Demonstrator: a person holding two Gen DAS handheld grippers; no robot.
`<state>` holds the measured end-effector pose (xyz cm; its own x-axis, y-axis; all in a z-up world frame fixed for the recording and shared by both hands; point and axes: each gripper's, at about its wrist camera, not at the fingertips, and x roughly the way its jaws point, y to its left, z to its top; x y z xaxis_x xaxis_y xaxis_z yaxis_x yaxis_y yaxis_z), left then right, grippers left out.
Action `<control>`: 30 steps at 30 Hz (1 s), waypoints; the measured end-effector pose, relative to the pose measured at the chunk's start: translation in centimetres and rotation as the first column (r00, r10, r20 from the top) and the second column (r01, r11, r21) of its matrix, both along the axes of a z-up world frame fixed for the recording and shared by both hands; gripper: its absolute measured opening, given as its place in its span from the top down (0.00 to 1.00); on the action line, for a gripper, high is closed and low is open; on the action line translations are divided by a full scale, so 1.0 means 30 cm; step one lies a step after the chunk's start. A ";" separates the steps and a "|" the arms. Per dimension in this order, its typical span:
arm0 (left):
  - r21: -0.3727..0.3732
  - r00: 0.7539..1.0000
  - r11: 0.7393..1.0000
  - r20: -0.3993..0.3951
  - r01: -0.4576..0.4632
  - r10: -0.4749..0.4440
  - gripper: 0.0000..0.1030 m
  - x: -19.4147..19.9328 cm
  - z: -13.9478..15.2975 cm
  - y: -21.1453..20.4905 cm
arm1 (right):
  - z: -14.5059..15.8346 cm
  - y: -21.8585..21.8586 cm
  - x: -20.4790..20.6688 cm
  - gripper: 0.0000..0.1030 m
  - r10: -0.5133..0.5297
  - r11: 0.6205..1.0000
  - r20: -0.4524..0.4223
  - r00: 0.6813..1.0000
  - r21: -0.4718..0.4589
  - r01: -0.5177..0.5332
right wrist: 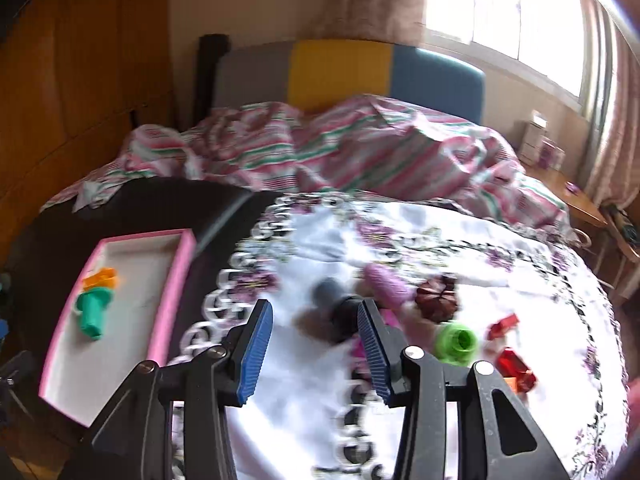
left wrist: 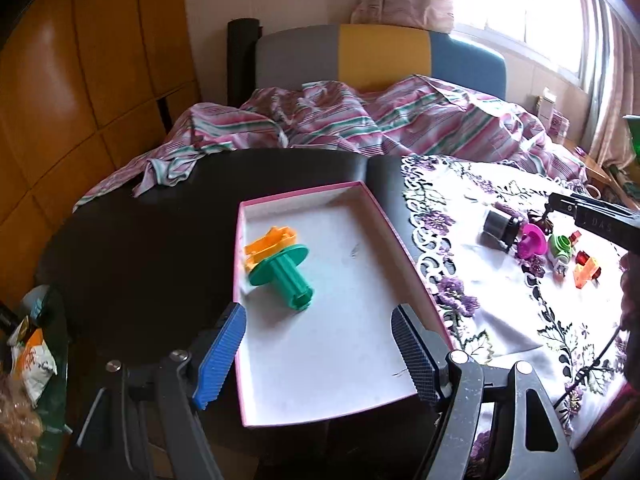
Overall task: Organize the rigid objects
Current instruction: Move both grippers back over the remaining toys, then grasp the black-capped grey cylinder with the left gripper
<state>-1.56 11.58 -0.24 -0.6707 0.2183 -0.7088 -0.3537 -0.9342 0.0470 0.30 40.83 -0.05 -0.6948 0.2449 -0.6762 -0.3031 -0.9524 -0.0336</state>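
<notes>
Nearest the lens, blue ribbed pads of the left gripper (left wrist: 320, 356), spread wide and empty, hovering over the near end of the pink tray (left wrist: 404, 236). Inside the tray, toward its far left corner, a green spool-shaped piece (left wrist: 282, 280) lying on its side, touching an orange piece (left wrist: 270, 246) behind it; probably laid there as the first sorted items, with most of the tray floor free for more. To the right of the tray, on the floral tablecloth (left wrist: 500, 312), the remaining pile: a dark cylinder (left wrist: 498, 226), a magenta disc piece (left wrist: 532, 242), a light green round piece (right wrist: 456, 340), red blocks (right wrist: 516, 364). Just in front of this pile, the right gripper (right wrist: 316, 350), also open and empty, apparently aimed at the dark cylinder for the next pickup. Right view blurred, so exact contact impossible to tell. Beyond the tray, a striped bedcover (left wrist: 360, 120).
</notes>
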 end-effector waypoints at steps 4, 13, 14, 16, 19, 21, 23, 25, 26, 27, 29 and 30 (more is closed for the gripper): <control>-0.015 1.000 0.999 -0.002 0.031 -0.031 0.25 -0.006 0.002 0.054 | -0.023 0.130 0.025 0.57 -0.083 0.996 0.008 0.997 0.016 0.083; -0.033 0.995 0.995 0.006 0.099 -0.099 0.25 -0.030 -0.002 0.192 | -0.113 0.395 0.097 0.57 -0.296 0.950 0.017 0.955 -0.101 0.296; -0.031 0.995 0.994 0.011 0.104 -0.103 0.25 -0.034 -0.004 0.208 | -0.113 0.417 0.108 0.57 -0.313 0.942 0.010 0.950 -0.126 0.312; -0.035 0.993 0.992 0.018 0.118 -0.117 0.25 -0.040 -0.011 0.242 | -0.112 0.437 0.119 0.57 -0.334 0.933 0.008 0.942 -0.139 0.332; -0.060 0.990 0.988 0.012 0.143 -0.143 0.25 -0.036 -0.018 0.295 | -0.119 0.454 0.126 0.57 -0.349 0.922 0.018 0.937 -0.174 0.347; -0.062 0.986 0.984 0.018 0.167 -0.166 0.25 -0.034 -0.022 0.323 | -0.121 0.462 0.131 0.57 -0.359 0.916 0.024 0.933 -0.183 0.357; -0.067 0.983 0.981 0.018 0.183 -0.182 0.24 -0.032 -0.025 0.346 | -0.121 0.467 0.135 0.57 -0.365 0.912 0.022 0.931 -0.194 0.362; -0.069 0.980 0.978 0.022 0.198 -0.197 0.23 -0.030 -0.030 0.370 | -0.119 0.470 0.140 0.57 -0.371 0.908 0.021 0.928 -0.201 0.367; -0.070 0.979 0.977 0.023 0.203 -0.202 0.23 -0.030 -0.032 0.380 | -0.119 0.473 0.141 0.57 -0.374 0.906 0.020 0.927 -0.205 0.370; -0.073 0.978 0.975 0.024 0.211 -0.209 0.23 -0.031 -0.035 0.392 | -0.118 0.475 0.144 0.57 -0.378 0.904 0.019 0.926 -0.209 0.373; -0.078 0.975 0.972 0.029 0.222 -0.221 0.23 -0.033 -0.039 0.415 | -0.118 0.485 0.149 0.57 -0.388 0.898 0.019 0.922 -0.219 0.382; -0.078 0.973 0.970 0.030 0.229 -0.227 0.23 -0.035 -0.040 0.427 | -0.117 0.488 0.153 0.57 -0.394 0.894 0.018 0.919 -0.225 0.387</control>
